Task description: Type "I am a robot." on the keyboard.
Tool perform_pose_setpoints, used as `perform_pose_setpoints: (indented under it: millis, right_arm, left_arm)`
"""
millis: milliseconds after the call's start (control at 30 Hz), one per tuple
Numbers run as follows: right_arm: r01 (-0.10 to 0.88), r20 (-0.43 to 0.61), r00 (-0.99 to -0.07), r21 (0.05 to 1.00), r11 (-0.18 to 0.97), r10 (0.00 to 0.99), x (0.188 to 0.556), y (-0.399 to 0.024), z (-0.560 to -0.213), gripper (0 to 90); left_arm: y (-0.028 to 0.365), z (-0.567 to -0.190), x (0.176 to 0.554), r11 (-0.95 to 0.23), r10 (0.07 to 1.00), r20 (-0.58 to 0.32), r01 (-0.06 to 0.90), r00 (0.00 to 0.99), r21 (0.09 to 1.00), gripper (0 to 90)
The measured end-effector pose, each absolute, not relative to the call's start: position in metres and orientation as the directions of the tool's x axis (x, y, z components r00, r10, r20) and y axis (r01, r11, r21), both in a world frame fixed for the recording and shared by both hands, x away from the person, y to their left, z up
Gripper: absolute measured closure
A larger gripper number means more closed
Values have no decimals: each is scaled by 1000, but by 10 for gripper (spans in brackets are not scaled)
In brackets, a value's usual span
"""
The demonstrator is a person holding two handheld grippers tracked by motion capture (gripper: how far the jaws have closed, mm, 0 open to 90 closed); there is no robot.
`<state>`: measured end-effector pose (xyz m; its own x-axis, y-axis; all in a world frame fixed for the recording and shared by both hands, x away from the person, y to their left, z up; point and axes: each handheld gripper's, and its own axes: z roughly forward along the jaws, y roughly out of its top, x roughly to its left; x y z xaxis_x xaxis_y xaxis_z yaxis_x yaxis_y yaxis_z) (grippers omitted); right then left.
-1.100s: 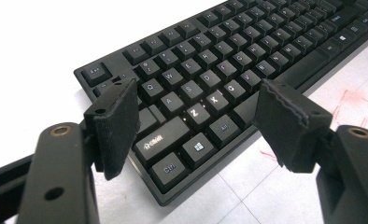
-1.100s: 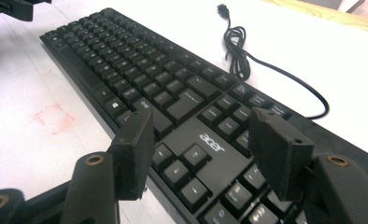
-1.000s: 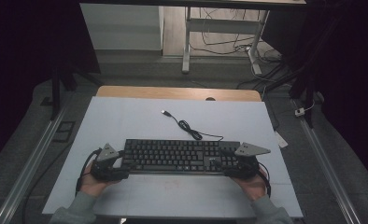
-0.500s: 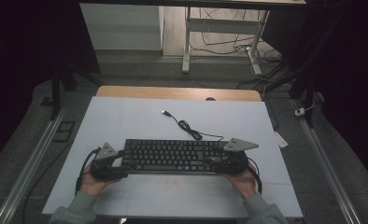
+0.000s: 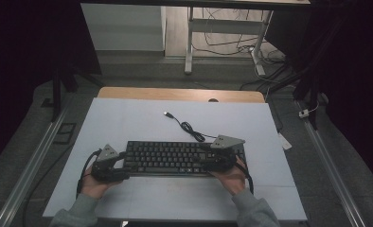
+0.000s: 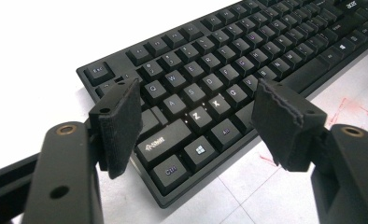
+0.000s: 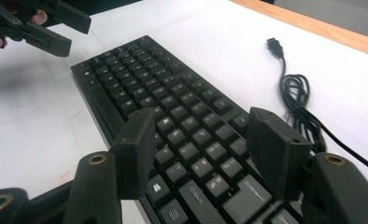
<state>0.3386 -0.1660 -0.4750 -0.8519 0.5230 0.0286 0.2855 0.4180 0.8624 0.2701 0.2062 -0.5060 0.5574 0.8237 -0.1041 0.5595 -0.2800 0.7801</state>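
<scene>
A black keyboard [image 5: 173, 158] lies flat on the white table top [image 5: 123, 123], and its cable [image 5: 190, 127] runs back to a USB plug [image 5: 166, 114]. My left gripper [image 5: 123, 164] is at the keyboard's left end. In the left gripper view it [image 6: 198, 116] stands open, its pads [image 6: 121, 123] hovering over the keyboard [image 6: 247, 46] around the Shift and Z keys. My right gripper [image 5: 207, 163] is over the keyboard's right part. It [image 7: 201, 149] is open too, just above the keys [image 7: 149, 79], and holds nothing.
The coiled cable [image 7: 294, 93] lies on the table just behind the keyboard's right end. A wooden strip [image 5: 180, 94] borders the table's far edge. Metal rails [image 5: 28, 165] run along both sides. The other gripper [image 7: 37, 23] appears far off in the right gripper view.
My right gripper has slid left, from beside the keyboard's right end to above its keys. The left gripper and the keyboard have stayed put.
</scene>
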Motion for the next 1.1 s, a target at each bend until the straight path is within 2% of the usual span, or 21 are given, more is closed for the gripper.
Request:
perform_pose_setpoints:
  millis: [333,467,600,633,667,867,900,933,967,1033,1100]
  right_arm:
    - [290,34,-857,856,428,514,342,-155,-477,451]
    - [288,37,-861,858,425,507,344,-151,-476,494]
    - [303,55,-865,850,432,498,348,-143,-478,591]
    - [303,55,-865,850,432,498,348,-143,-478,591]
    - [306,60,-871,843,443,487,349,-139,-480,636]
    - [302,58,-882,831,467,468,350,-132,-484,743]
    - [302,59,-884,830,469,464,351,-131,-485,793]
    - [302,59,-884,830,469,464,351,-131,-485,793]
    - [298,57,-887,829,474,459,352,-130,-485,844]
    - [292,54,-891,828,478,451,352,-128,-485,890]
    - [291,52,-892,827,482,449,352,-127,-485,895]
  left_arm:
    - [204,-506,271,-286,820,-102,557,564,780,350]
    - [205,-507,272,-287,822,-99,559,560,778,363]
    - [207,-507,272,-279,828,-101,561,551,780,404]
    - [207,-507,273,-277,829,-102,562,550,780,404]
    - [207,-507,273,-277,830,-102,563,548,779,435]
    - [208,-509,274,-282,832,-96,566,546,775,530]
    - [208,-509,275,-284,832,-96,567,547,773,575]
    - [208,-510,275,-285,832,-95,569,546,771,575]
    - [208,-511,275,-286,833,-96,571,545,769,635]
    - [209,-512,276,-292,831,-95,574,548,765,697]
    - [208,-512,277,-300,829,-91,576,551,760,773]
